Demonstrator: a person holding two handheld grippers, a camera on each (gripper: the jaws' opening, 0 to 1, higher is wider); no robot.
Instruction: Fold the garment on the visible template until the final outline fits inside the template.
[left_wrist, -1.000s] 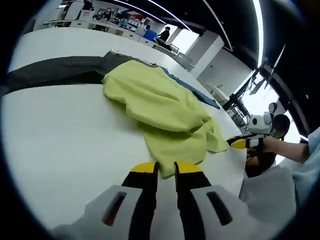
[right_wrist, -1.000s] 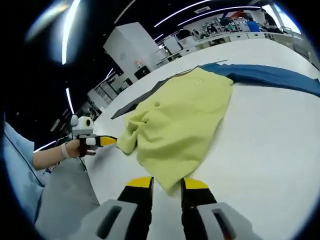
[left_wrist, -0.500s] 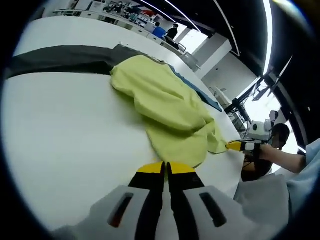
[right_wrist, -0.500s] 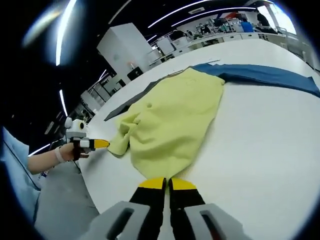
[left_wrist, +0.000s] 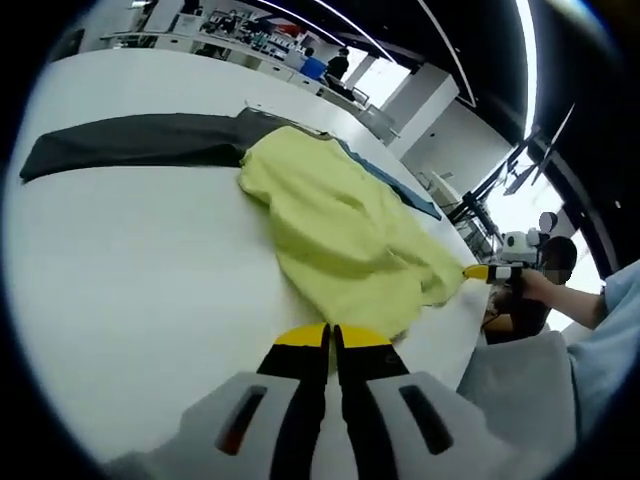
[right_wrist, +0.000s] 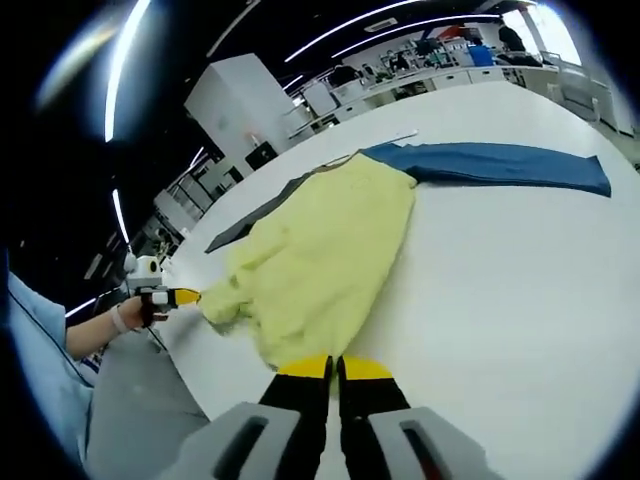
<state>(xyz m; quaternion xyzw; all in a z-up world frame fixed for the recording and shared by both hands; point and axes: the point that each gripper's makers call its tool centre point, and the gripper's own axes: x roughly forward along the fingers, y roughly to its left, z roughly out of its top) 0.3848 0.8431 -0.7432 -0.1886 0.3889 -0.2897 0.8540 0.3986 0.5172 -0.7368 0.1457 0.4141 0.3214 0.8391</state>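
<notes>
Yellow garment (left_wrist: 340, 235): rumpled, spread on the white table (left_wrist: 130, 270), hem edge at 6 o'clock in both views.
Left gripper (left_wrist: 331, 338): jaws together, clamped on the garment's near edge; seen at 9 o'clock in the right gripper view.
Right gripper (right_wrist: 335, 367): jaws together, pinching the garment's hem.
Dark grey cloth (left_wrist: 140, 140): flat, at 11 o'clock, touching the garment.
Blue cloth (right_wrist: 490, 165): flat, at 1 o'clock, beside the garment.

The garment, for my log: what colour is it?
Pale yellow-green garment, plain, no pattern; clearest in the right gripper view.
</notes>
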